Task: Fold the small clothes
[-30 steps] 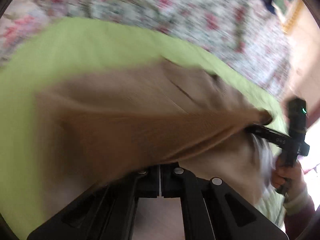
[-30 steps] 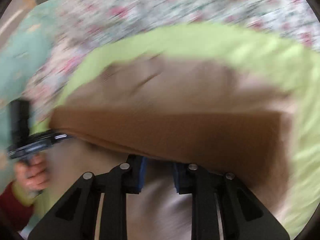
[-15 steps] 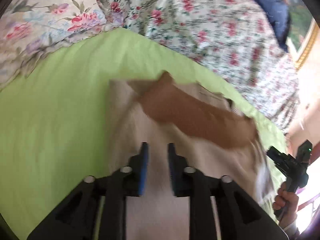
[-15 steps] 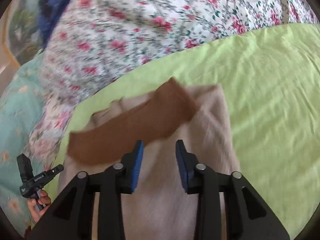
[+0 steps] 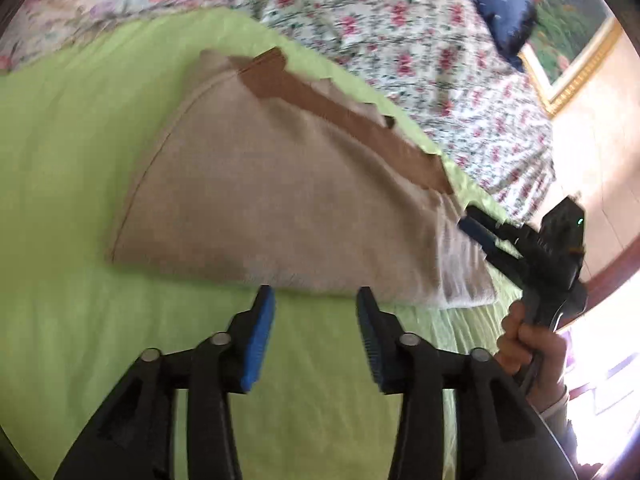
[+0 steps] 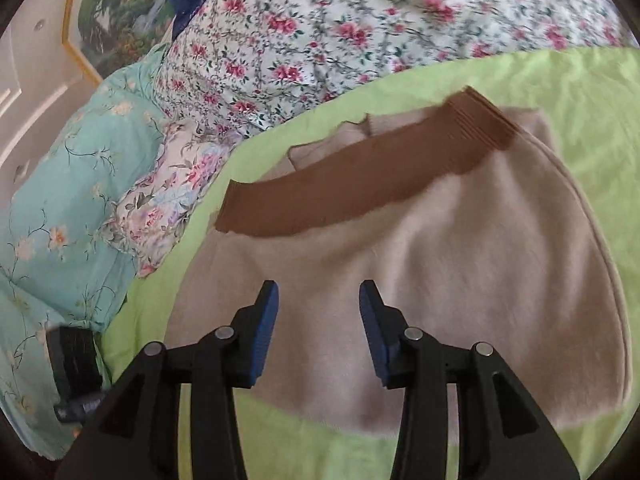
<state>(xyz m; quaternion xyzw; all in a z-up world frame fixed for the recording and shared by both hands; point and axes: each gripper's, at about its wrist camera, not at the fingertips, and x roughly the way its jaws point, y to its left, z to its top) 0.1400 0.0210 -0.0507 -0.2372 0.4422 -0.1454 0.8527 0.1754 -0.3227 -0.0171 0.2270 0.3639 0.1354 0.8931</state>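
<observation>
A beige fleece garment (image 5: 272,196) with a brown ribbed band (image 5: 344,120) along its far edge lies folded on the lime green sheet (image 5: 72,160). It also shows in the right wrist view (image 6: 440,272), with the band (image 6: 360,192) across the top. My left gripper (image 5: 316,304) is open and empty, just short of the garment's near edge. My right gripper (image 6: 318,296) is open and empty above the garment's near part. In the left wrist view the right gripper (image 5: 476,228) sits at the garment's right edge.
A floral quilt (image 5: 400,32) and a navy pillow (image 5: 496,4) lie beyond the sheet. A teal floral duvet (image 6: 60,200) is heaped at the left in the right wrist view. A framed painting (image 6: 116,12) hangs on the wall.
Both grippers held the garment's brown-banded edge lifted, carried it over and let go. They have opened and drawn back, and the garment now lies folded flat.
</observation>
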